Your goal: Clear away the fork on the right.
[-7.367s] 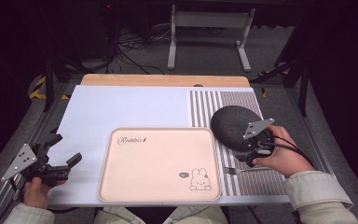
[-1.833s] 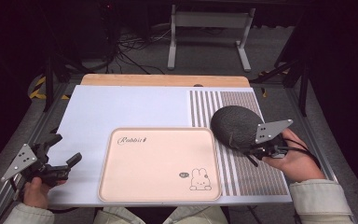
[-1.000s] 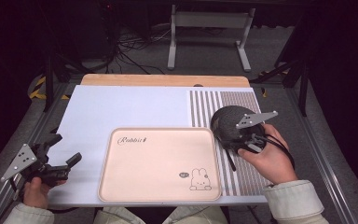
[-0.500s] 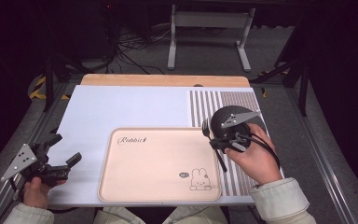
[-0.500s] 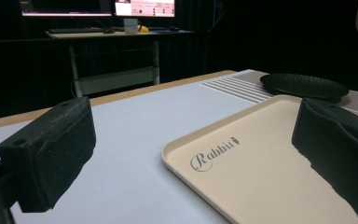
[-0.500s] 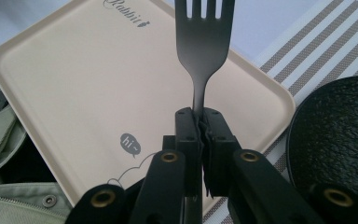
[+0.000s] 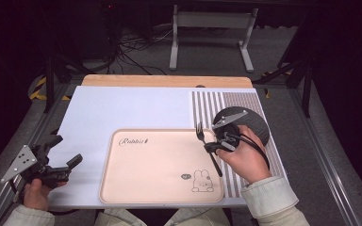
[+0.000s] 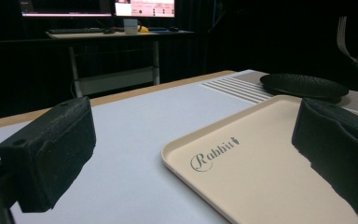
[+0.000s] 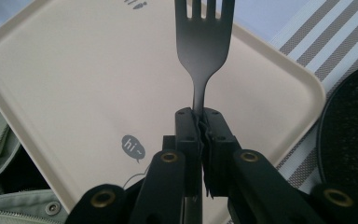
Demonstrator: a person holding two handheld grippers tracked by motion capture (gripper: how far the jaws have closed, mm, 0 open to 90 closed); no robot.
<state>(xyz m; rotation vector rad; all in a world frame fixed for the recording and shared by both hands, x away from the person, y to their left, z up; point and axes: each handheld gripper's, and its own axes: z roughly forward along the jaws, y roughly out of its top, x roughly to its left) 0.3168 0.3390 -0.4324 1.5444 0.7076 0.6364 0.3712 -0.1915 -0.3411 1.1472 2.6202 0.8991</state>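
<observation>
The right gripper (image 7: pixel 215 146) is squeezed tight on a dark fork (image 7: pixel 205 143). It pinches the fork at the thin neck just below the prongs. In the right gripper view the fork (image 9: pixel 204 51) stands straight up from the jaws, and its prongs point to 12 o'clock. The fork is above the right edge of the tan tray (image 7: pixel 141 188). From the middle of the tray, the fork is at about 2 o'clock. Its handle slants down toward 5 o'clock, under the hand (image 7: pixel 245 157). A round black plate (image 7: pixel 257 127) lies just beside the tray, at 3 o'clock from the fork.

The left gripper (image 7: pixel 61 165) is at 9 o'clock from the tray, well apart from the fork. Its jaws are spread wide with nothing between them.
</observation>
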